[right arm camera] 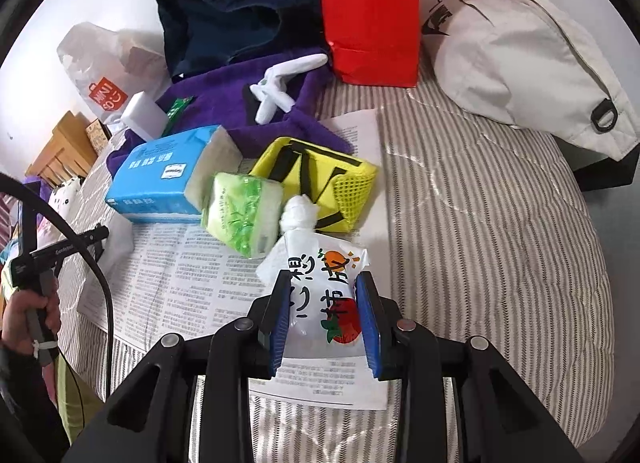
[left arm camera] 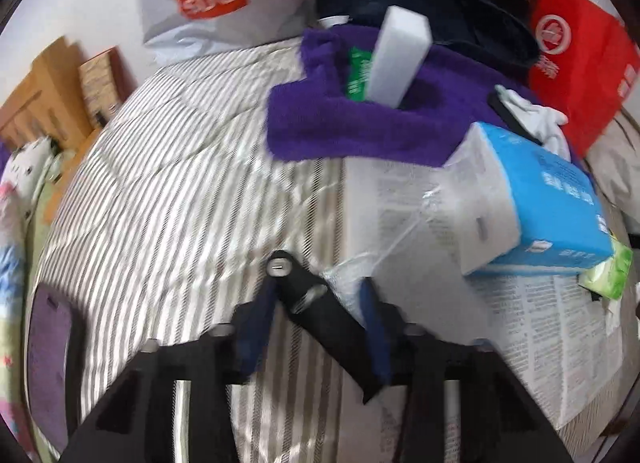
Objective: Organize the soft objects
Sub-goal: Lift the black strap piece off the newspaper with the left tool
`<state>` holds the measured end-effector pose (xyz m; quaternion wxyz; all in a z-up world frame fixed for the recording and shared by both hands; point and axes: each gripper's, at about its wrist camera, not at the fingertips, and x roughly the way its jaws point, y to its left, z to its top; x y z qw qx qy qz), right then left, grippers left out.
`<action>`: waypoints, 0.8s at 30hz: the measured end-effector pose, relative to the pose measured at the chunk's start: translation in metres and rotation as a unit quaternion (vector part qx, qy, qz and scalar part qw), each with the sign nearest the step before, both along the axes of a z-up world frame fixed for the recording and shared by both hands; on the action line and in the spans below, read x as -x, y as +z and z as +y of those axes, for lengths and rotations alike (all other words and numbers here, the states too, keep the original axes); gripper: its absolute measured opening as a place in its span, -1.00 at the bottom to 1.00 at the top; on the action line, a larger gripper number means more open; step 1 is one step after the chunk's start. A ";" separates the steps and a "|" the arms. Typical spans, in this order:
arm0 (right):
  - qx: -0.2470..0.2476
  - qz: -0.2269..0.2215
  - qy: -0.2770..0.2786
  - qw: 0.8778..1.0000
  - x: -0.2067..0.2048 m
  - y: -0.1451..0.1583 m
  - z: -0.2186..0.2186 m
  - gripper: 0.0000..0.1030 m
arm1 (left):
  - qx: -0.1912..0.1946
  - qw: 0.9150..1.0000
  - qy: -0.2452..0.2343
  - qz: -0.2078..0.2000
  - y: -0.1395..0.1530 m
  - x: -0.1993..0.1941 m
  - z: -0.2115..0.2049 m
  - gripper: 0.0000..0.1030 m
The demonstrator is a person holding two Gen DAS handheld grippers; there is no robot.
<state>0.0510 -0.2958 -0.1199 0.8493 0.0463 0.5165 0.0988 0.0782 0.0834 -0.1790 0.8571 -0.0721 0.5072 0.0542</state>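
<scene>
A striped bed (right arm camera: 500,231) carries everything here, with a newspaper (right arm camera: 188,287) spread over its middle as a sorting patch; bags lean along the far edge, a red bag (right arm camera: 370,11) upright and a beige bag (right arm camera: 520,59) slumped to its right. My right gripper (right arm camera: 325,317) is clenched on a white pouch (right arm camera: 320,263) printed with fruit, its fingers (right arm camera: 280,319) pressing either side so the knotted top points away from me; I judge I am holding it low over the newspaper to set it near the other soft things. Those lie just ahead: a green tissue pack (right arm camera: 244,215) touching a blue tissue pack (right arm camera: 164,183), and a yellow bag (right arm camera: 320,179) behind the pouch's knot; a purple towel (right arm camera: 224,87) farther back bears a white sponge (right arm camera: 142,115) and a white sock (right arm camera: 280,83). My left gripper (left arm camera: 320,303) hovers over the bed's stripes with its fingers (left arm camera: 374,327) spread (the view is blurred); a black strap (left arm camera: 320,303) crosses between them, and I cannot tell whether it is gripped; crinkled clear plastic (left arm camera: 360,275) lies just beyond, beside the blue pack.
</scene>
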 end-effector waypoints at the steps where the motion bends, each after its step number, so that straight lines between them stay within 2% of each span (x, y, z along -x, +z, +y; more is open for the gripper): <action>1: -0.001 0.000 -0.001 1.000 -0.001 0.000 -0.001 -0.38 | 0.008 1.000 -0.004 -0.002 0.001 -0.002 0.001 -0.46; 3: -0.002 0.001 -0.004 1.000 -0.001 -0.001 -0.003 -0.38 | 0.003 1.000 -0.017 -0.002 0.002 -0.006 -0.002 -0.47; 6: -0.005 0.001 -0.003 1.000 -0.002 -0.002 0.000 -0.38 | 0.004 1.000 -0.011 0.005 0.005 -0.002 -0.002 -0.47; 8: -0.006 0.002 0.001 1.000 -0.002 -0.003 0.003 -0.38 | 0.003 1.000 -0.013 0.010 0.007 0.005 -0.003 -0.36; 10: -0.005 0.004 0.006 1.000 -0.002 -0.004 0.006 -0.38 | 0.005 1.000 -0.010 0.012 0.009 0.011 -0.003 -0.06; 16: -0.008 0.001 0.016 1.000 0.000 -0.003 0.013 -0.38 | -0.005 1.000 -0.023 0.020 0.000 0.017 -0.016 -0.03; 17: -0.008 0.000 0.016 1.000 0.000 -0.002 0.013 -0.38 | -0.011 1.000 -0.019 0.011 -0.001 0.017 -0.016 -0.12; 19: -0.008 0.001 0.016 1.000 0.001 -0.002 0.013 -0.38 | -0.009 1.000 -0.018 0.005 0.001 0.018 -0.013 -0.49; 21: -0.007 0.001 0.016 1.000 0.001 -0.002 0.013 -0.38 | 0.009 1.000 -0.014 0.005 0.004 0.017 -0.006 -0.58; 24: -0.006 0.001 0.016 1.000 0.001 -0.002 0.013 -0.38 | 0.005 1.000 -0.022 0.004 0.008 0.017 -0.006 -0.64</action>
